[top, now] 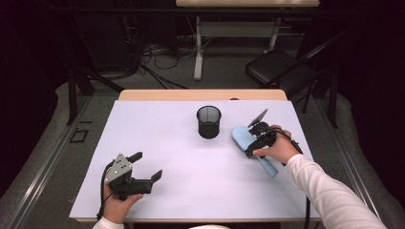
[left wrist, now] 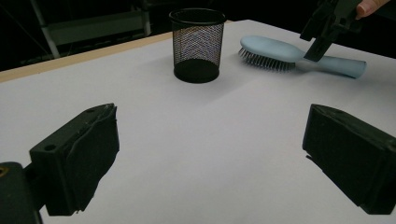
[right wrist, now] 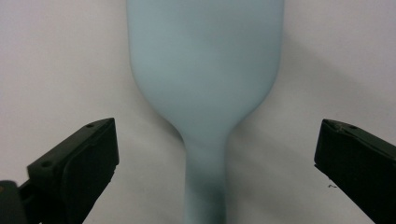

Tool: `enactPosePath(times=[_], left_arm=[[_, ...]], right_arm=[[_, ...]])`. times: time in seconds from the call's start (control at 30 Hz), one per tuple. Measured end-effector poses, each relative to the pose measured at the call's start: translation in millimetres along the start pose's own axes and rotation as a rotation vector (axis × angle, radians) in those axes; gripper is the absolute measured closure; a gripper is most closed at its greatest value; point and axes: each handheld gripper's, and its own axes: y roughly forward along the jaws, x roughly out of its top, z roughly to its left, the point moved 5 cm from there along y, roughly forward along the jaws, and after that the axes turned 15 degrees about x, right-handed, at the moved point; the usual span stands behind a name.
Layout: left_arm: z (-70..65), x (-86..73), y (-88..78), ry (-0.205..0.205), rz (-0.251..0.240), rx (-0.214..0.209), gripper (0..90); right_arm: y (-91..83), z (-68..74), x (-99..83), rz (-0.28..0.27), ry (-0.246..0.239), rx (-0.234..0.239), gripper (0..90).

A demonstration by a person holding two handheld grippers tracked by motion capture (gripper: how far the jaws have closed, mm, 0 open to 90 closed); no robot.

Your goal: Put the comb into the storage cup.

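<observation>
The pale blue hairbrush point(top: 253, 145) lies bristles-down on the white surface point(top: 181, 162), right of the black mesh cup point(top: 208, 122) and apart from it, its handle running back toward the person's right hand point(top: 279, 150). It looks like a light, rigid plastic piece with a smooth, slightly glossy back, so it probably slips easily under hard pads. The narrow neck where head meets handle point(right wrist: 205, 154) seems the best place to take hold: slim enough for the jaws to close around, and near enough to the head that the brush should not swing much when lifted.

The right gripper point(top: 258, 136) hangs right over that neck, jaws spread wide on either side and touching nothing. The left gripper point(top: 145, 167) sits well apart at the near left, jaws also wide and empty, pointed toward the cup.

In the right gripper view the end of the handle is cut off at the bottom edge and the bristles are out of sight (they do show in the left gripper view). In the high view the gripper and hand cover the brush's middle. Whether anything lies inside the cup is hard to tell through the mesh.
</observation>
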Motion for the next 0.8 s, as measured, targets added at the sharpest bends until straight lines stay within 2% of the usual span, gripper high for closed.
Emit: enactPosePath(times=[0.23, 0.37, 0.4, 0.53, 0.57, 0.8], left_arm=[[0.3, 0.0, 0.0, -0.002, -0.001, -0.001, 4.0], [0.0, 0.0, -0.1, -0.001, 0.000, 0.000, 4.0], [-0.1, 0.0, -0.1, 0.000, 0.000, 0.000, 4.0], [0.0, 0.0, 0.0, 0.000, -0.001, 0.000, 4.0], [0.1, 0.0, 0.0, 0.000, -0.001, 0.001, 4.0], [-0.1, 0.0, -0.1, 0.000, -0.001, 0.000, 4.0]], right_arm=[[6.3, -0.6, 0.8, 0.026, -0.002, -0.006, 0.0], [8.8, -0.9, 1.2, 0.028, 0.004, -0.004, 0.0], [9.1, 0.0, 0.8, 0.030, 0.019, -0.003, 0.4], [9.2, -2.3, 0.4, 0.058, -0.002, -0.020, 2.4], [10.5, -2.6, 0.6, 0.046, -0.004, -0.017, 2.8], [9.3, -2.8, -0.2, 0.078, -0.006, -0.026, 4.2]])
